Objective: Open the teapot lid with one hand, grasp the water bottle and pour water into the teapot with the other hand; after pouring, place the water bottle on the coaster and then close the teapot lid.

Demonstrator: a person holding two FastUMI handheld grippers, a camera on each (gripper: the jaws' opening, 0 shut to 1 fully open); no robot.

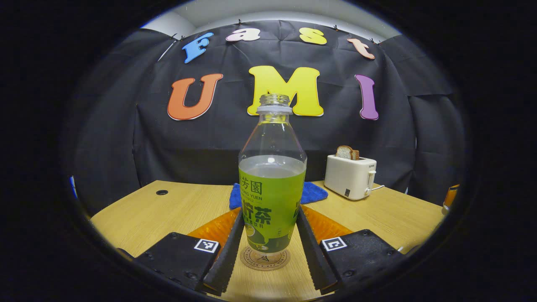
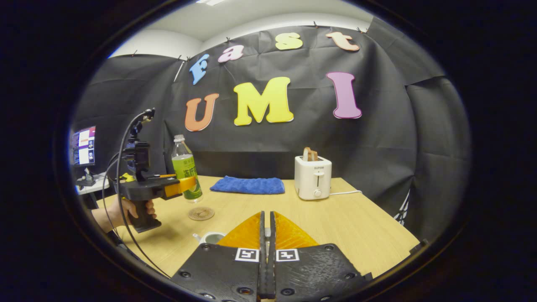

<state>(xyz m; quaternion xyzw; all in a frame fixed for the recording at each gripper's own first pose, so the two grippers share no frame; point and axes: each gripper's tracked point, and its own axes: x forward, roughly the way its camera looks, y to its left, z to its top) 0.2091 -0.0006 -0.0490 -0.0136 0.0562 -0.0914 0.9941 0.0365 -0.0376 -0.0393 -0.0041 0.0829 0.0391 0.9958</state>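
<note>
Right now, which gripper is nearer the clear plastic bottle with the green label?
Left. The left gripper has its fingers on either side of the bottle; the right gripper is farther off, near the white teapot.

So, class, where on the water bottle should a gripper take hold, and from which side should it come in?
Take the water bottle by its straight, labelled lower body, coming in level from the side. It is upright, uncapped and part full, so it must stay vertical, and the tapering shoulder above would probably slip. The left gripper has its fingers on opposite sides there.

Toaster (image 2: 313, 179) front reads "SUPOR"; bottle (image 1: 272, 193) label shows "YUEN".
</note>
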